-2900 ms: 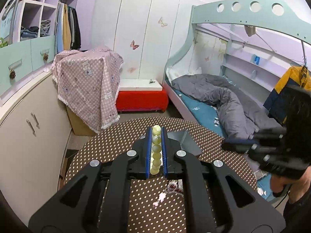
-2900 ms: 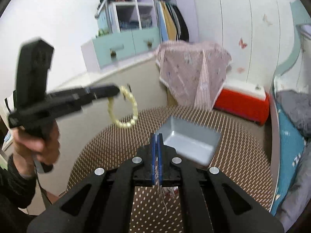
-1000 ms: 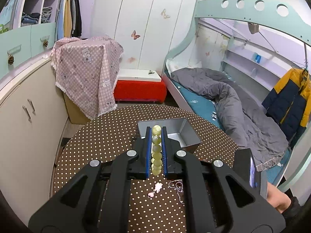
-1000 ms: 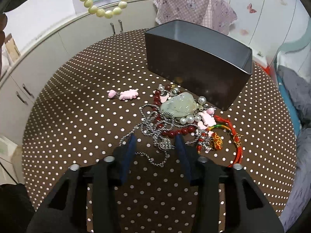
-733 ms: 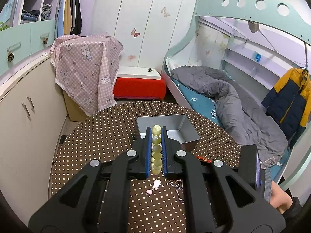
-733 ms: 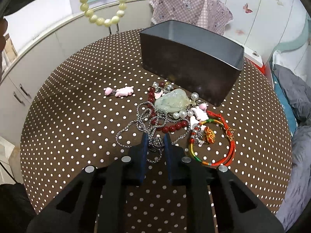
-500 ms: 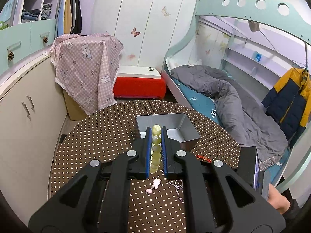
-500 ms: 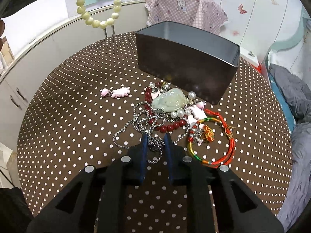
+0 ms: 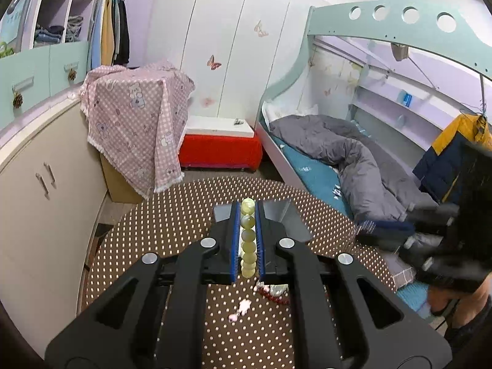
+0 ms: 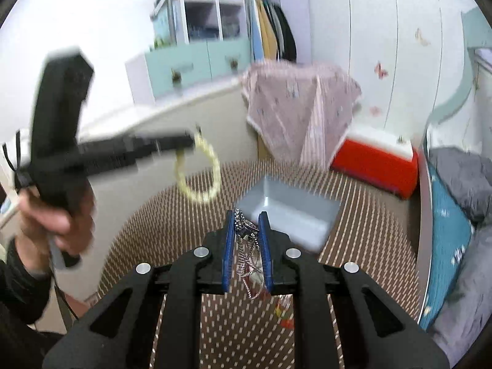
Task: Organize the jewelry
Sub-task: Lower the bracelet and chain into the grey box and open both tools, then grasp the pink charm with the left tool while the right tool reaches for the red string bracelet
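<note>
My left gripper [image 9: 247, 212] is shut on a pale green bead bracelet [image 9: 247, 240], held above the dotted round table [image 9: 160, 221]; the bracelet also hangs in the right wrist view [image 10: 200, 172]. My right gripper [image 10: 247, 218] is shut on a silver chain necklace [image 10: 247, 246] that dangles between its fingers, lifted above the table. The grey metal box [image 10: 292, 212] stands open just beyond both grippers, also in the left wrist view [image 9: 289, 218]. A pink charm [image 9: 241, 309] and red beads [image 9: 273, 293] lie on the table below my left gripper.
A red and multicoloured cord bracelet [image 10: 284, 313] lies on the table under my right gripper. White cabinets [image 9: 37, 190] stand at the left, a bed [image 9: 347, 160] at the right, a red-sided bench [image 9: 220, 150] behind the table.
My right gripper closed on the silver chain in the pile and lifted it up off the table. The left gripper kept holding the bead bracelet and shifted slightly.
</note>
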`<state>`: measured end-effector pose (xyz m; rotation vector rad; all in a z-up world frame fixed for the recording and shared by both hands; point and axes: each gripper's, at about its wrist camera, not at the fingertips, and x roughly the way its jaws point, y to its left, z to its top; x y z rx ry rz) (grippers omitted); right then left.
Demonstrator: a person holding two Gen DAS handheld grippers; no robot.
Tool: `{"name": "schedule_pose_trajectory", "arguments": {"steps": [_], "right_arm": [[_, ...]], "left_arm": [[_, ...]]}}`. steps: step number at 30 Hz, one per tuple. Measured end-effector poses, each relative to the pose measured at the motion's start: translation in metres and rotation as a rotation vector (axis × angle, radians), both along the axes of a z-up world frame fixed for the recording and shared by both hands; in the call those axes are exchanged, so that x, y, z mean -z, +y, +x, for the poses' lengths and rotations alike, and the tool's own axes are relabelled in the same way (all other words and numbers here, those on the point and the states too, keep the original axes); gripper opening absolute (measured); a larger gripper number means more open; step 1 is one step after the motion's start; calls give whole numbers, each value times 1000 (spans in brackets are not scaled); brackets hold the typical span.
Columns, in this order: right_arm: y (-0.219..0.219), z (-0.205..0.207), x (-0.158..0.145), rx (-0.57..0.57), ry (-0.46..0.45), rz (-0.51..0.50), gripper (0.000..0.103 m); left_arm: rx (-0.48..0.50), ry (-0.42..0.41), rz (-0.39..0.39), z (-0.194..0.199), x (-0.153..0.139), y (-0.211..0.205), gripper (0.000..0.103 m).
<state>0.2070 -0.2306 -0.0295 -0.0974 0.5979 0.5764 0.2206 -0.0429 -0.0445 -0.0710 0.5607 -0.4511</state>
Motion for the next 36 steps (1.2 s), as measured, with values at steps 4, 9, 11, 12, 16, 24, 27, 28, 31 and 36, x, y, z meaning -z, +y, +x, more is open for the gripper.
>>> {"name": "schedule_pose_trajectory", "arguments": {"steps": [4,9,11,12,16,24,27,28,31,36], "right_arm": [[-4,15,-33,20,-62,17,13],[-5,49,-28,41,-22,37,14],[-6,67,-10,63,39,39,14],[-5,76,1,74,75,36,14],[-15,99,37,137,172,59,30],[-45,85,46,262,168,139,91],[-52,71,41,310,137,169,95],[-53,67,39,321,124,183,95],[-60,52,34,364,104,226,95],[-56,31,26,384,76,231,95]], "left_arm": [[13,-17,-10,7,-13,-7,10],[37,43,-52,37,-10,-19,10],[38,78,-57,52,-3,-23,10],[37,94,-53,59,3,-25,10],[18,175,-17,83,28,-34,70],[-90,103,14,69,27,-13,88],[-129,54,27,53,19,-5,89],[-143,40,34,47,17,-4,90],[-187,-12,52,30,10,2,93],[-266,-94,120,2,5,6,95]]}}
